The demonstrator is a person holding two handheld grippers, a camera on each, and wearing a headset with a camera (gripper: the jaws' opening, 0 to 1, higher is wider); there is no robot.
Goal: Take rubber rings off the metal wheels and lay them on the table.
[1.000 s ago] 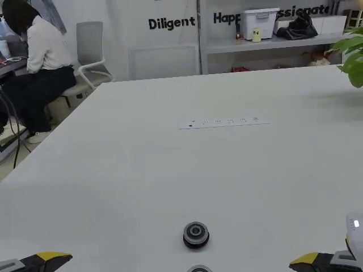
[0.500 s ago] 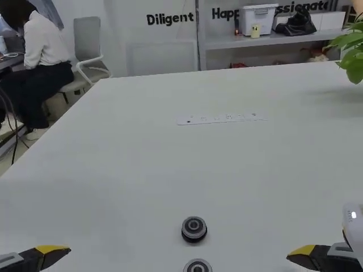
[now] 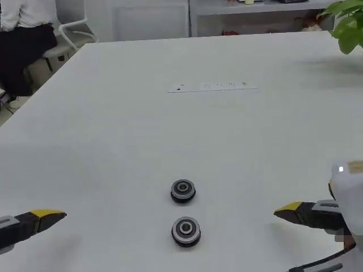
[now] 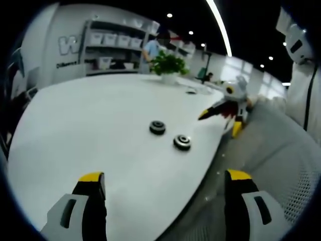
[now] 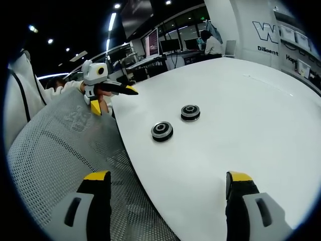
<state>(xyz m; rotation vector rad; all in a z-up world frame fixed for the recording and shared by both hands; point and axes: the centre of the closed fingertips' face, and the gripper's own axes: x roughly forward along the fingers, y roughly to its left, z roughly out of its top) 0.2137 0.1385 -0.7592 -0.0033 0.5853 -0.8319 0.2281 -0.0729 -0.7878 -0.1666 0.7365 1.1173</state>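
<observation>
Two wheels, far wheel [image 3: 182,191] and near wheel [image 3: 186,232], lie between left gripper [image 4: 165,175] and right gripper [image 5: 168,176]; the gripper views reveal both spread, empty.

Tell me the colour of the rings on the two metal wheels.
Black rubber rings on grey wheels; clearest in head view.

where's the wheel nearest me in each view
Head view: near wheel, bottom centre, below the far wheel.
Left gripper view: near wheel, centre, right of the far wheel.
Right gripper view: near wheel, centre, left of the far wheel.
Shared landmark: the far wheel.
</observation>
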